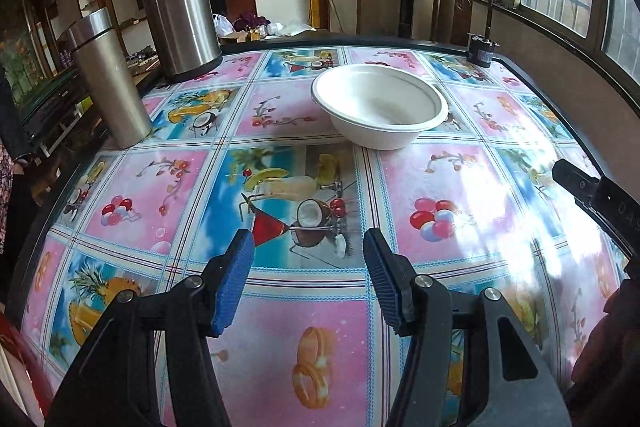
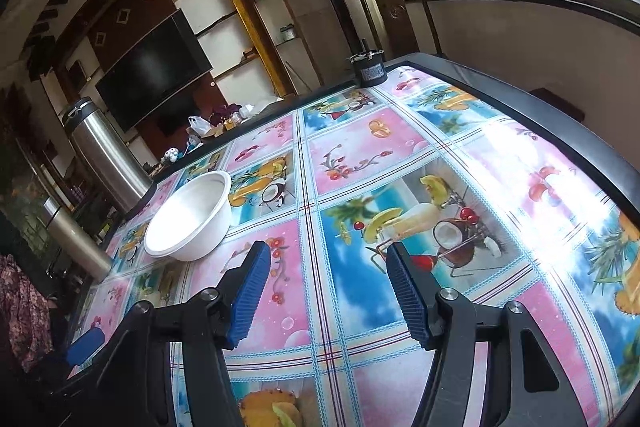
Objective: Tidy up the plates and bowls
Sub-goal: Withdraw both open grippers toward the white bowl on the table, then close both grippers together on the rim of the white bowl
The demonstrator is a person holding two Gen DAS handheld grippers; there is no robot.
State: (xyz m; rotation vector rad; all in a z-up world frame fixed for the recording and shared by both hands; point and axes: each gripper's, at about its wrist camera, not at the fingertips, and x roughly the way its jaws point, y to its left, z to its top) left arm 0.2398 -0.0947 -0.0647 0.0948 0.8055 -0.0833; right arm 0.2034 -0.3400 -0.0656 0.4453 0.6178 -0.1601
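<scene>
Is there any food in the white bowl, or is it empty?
Empty. The white bowl stands upright on the table, and both views show only its bare white inside.

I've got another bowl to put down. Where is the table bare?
Bare cloth lies between the white bowl and both open grippers, and right of the bowl toward the black ashtray. It is crowded left of the bowl: tall flask, steel cup.
</scene>
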